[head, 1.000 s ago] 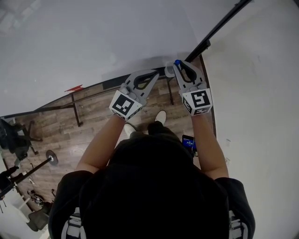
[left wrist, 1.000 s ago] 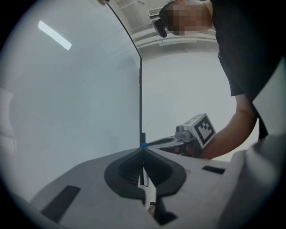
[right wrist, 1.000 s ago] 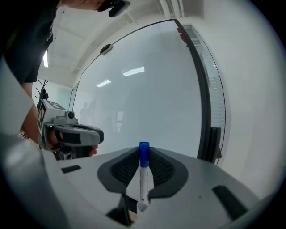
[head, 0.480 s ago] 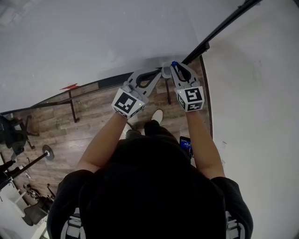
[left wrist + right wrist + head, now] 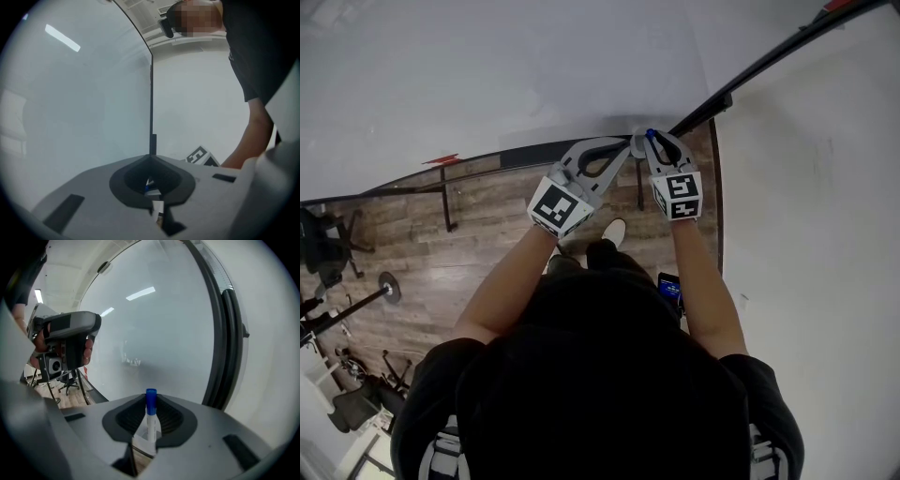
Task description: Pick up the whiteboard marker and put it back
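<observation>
The whiteboard marker, white with a blue cap, stands upright between the jaws of my right gripper, which is shut on it. From the head view its blue cap pokes out of the right gripper, close to the whiteboard near its lower right corner. My left gripper is shut with its tips meeting and holds nothing. It points level at the board, its tips almost touching the right gripper. In its own view the left gripper faces the board's black edge.
A black frame strip runs along the board's right side, with a white wall beyond it. A dark ledge lines the board's bottom edge. Below are a wooden floor, an office chair and a weight bar.
My right gripper has come down with the marker and drawn in beside the left gripper's tips. The left gripper has hardly shifted.
</observation>
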{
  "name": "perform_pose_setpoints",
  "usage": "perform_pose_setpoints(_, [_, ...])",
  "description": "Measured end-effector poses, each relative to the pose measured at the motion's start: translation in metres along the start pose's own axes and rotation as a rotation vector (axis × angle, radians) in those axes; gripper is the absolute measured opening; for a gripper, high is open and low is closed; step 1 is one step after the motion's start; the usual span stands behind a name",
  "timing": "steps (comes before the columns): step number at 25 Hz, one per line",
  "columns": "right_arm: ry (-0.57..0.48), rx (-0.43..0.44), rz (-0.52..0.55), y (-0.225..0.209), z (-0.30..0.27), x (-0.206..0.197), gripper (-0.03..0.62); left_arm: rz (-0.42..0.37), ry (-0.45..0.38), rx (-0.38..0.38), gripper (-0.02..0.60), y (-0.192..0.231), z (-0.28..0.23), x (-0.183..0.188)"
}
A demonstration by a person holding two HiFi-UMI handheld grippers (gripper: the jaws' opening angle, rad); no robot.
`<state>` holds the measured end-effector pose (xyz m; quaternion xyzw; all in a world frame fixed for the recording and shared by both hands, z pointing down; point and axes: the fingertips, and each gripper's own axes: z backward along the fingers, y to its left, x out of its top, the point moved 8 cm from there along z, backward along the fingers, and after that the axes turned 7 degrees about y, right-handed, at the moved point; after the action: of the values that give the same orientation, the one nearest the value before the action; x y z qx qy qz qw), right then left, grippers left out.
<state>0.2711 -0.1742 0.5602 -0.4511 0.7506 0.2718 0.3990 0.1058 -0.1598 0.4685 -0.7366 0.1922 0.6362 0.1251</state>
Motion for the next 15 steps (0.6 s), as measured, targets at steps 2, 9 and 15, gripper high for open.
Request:
perform_pose_setpoints(2, [0.019, 0.01, 0.001, 0.001, -0.005, -0.004, 0.067, 0.0, 0.003, 0.006, 0.003, -0.001, 0.002, 0.0])
perform_pose_setpoints(9, [0.044, 0.027, -0.003, 0.002, -0.016, -0.01, 0.067, 0.0, 0.013, 0.044, 0.003, 0.001, 0.009, 0.001])
perform_pose_setpoints(15, [0.072, 0.037, -0.01, 0.006, -0.021, -0.012, 0.083, 0.008, 0.019, 0.063, 0.003, 0.002, 0.018, -0.003])
